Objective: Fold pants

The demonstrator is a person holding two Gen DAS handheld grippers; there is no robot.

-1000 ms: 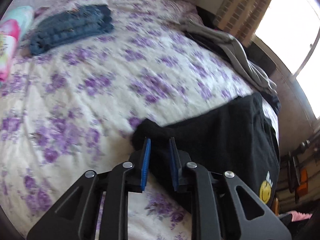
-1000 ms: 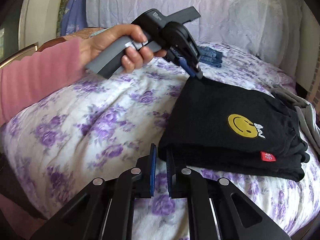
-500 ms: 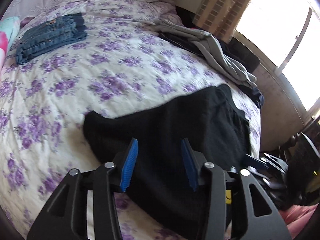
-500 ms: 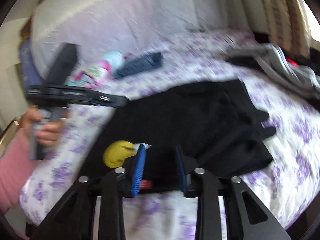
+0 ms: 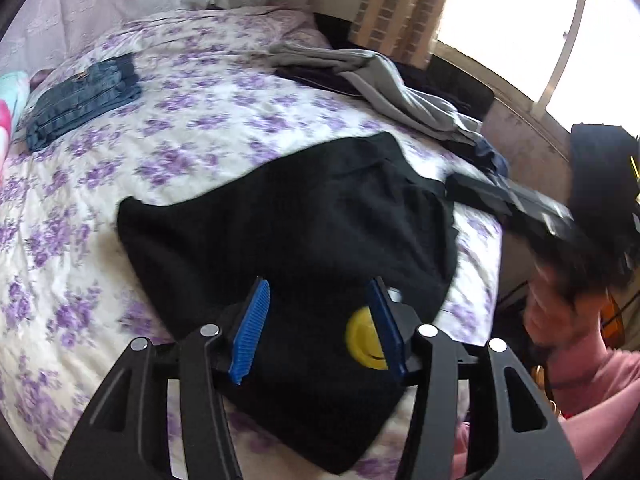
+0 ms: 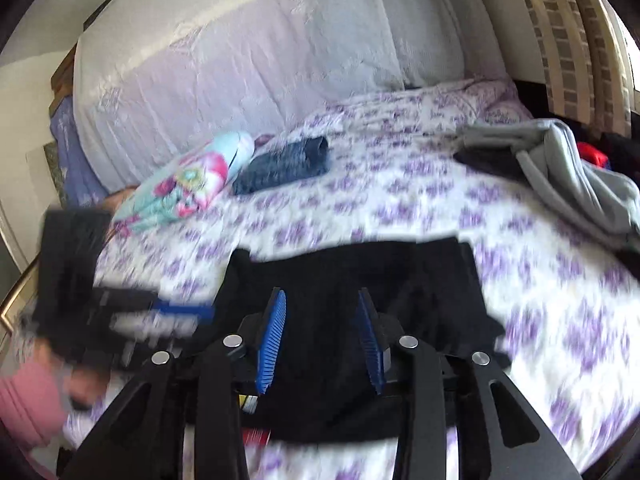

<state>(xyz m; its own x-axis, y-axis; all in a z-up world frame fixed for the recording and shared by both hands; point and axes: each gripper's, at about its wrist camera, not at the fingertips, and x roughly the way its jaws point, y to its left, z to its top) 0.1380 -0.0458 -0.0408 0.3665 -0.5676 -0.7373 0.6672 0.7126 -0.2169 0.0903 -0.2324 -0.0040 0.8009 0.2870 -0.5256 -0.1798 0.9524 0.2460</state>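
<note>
The folded black pants lie flat on the floral bedspread, with a yellow smiley patch near the front edge. My left gripper is open and empty, hovering over the pants' near edge. In the right wrist view the same pants lie under my right gripper, which is open and empty above them. The left gripper shows blurred at the left of the right wrist view; the right gripper shows blurred at the right of the left wrist view.
Folded blue jeans lie at the far left of the bed near a colourful folded cloth. A heap of grey and dark clothes lies at the far right by the window. A large white pillow stands at the headboard.
Both grippers let go of the pants' corners, opened wide and pulled back above the folded pants. Both views have swung round and are blurred by motion.
</note>
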